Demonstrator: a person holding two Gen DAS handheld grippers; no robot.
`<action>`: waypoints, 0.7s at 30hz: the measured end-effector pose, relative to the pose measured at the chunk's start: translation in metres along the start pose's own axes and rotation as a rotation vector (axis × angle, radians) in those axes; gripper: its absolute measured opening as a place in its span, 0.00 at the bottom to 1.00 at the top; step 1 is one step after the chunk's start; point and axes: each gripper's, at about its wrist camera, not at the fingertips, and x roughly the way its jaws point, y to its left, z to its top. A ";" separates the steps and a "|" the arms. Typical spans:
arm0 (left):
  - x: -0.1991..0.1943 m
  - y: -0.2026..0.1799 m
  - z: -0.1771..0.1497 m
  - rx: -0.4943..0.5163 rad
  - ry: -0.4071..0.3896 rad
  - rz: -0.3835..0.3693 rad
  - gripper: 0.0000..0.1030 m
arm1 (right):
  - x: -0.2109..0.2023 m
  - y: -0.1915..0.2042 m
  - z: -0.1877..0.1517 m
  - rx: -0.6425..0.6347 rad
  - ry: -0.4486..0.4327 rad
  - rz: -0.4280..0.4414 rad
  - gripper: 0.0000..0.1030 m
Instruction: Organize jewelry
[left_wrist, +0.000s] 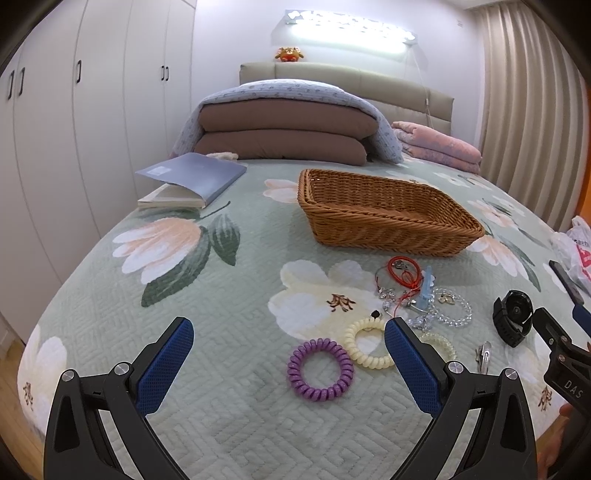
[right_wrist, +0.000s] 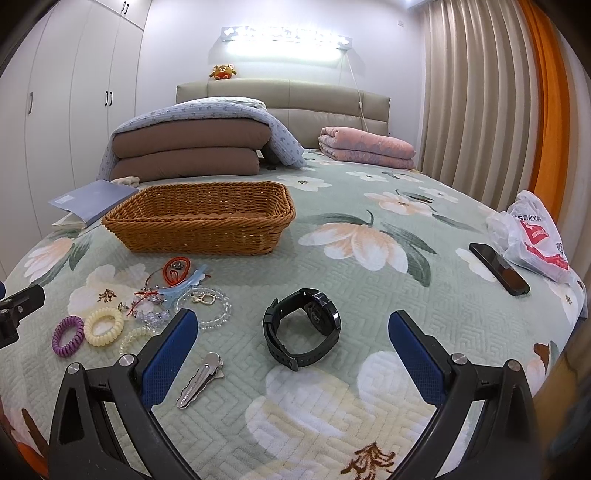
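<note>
While both grippers hang over the foot of the bed, this is how things lie from where I stand:

Bed: the green floral quilt (right_wrist: 369, 295) carries everything; folded brown bedding sits up by the headboard.
Basket: the wicker basket (right_wrist: 199, 221) stands mid-bed with nothing visible inside, just beyond the jewelry.
Book: a blue-covered book (left_wrist: 192, 177) lies left of the basket.
Phone: a dark phone (right_wrist: 498, 267) lies near the right edge, beside a plastic bag (right_wrist: 532, 232).
Watch: the black watch (right_wrist: 303, 328) rests on its side, apart from the pile.
Jewelry pile: purple coil tie (left_wrist: 319, 369), cream coil tie (left_wrist: 369, 343), clear bead bracelet (left_wrist: 452, 312), red cord (left_wrist: 402, 273), all close together on the quilt.
Clip: a silver hair clip (right_wrist: 201, 378) lies just by the right gripper's left finger.
Left gripper (left_wrist: 288, 365): jaws spread wide, holding nothing, purple tie between them.
Right gripper (right_wrist: 291, 354): jaws spread wide, holding nothing, watch between them.
</note>
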 end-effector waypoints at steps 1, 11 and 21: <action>0.000 0.000 0.000 -0.001 0.001 0.000 1.00 | 0.000 0.000 0.000 0.000 0.000 0.000 1.00; 0.002 0.001 0.000 0.006 0.004 0.012 1.00 | 0.001 -0.004 -0.002 0.005 0.002 -0.007 1.00; 0.004 0.042 0.001 -0.031 0.028 0.009 1.00 | -0.001 -0.057 0.003 0.150 -0.012 -0.118 0.87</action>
